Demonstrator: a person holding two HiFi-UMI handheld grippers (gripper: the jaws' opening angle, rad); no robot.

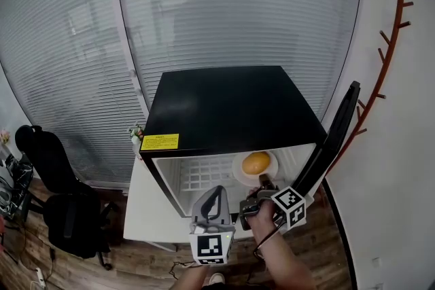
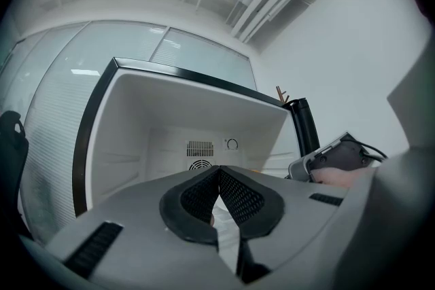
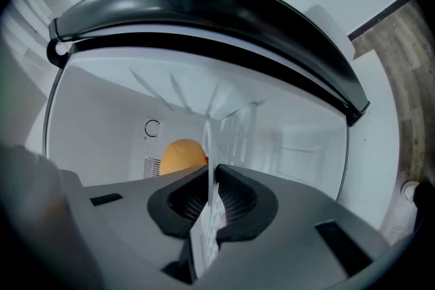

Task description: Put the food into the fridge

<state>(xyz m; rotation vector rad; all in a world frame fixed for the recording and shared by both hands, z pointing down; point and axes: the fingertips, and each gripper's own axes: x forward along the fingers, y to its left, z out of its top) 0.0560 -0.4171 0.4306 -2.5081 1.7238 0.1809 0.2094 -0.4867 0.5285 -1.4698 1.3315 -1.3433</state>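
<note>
My right claw (image 3: 211,178) is pinched almost shut on the thin rim of the white plate (image 1: 238,170), so I can carry it level with the orange food (image 1: 256,162) on top. The plate is just inside the open fridge (image 1: 231,105), on the right side. My left claw (image 2: 217,176) is closed on nothing and hangs near the opening, left of the plate and clear of it.

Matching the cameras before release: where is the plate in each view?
Head view: plate inside the fridge, right of centre.
Left gripper view: not in it.
Right gripper view: edge-on, centre, between the jaws.
Shared landmark: the black fridge door, in all three.
</note>
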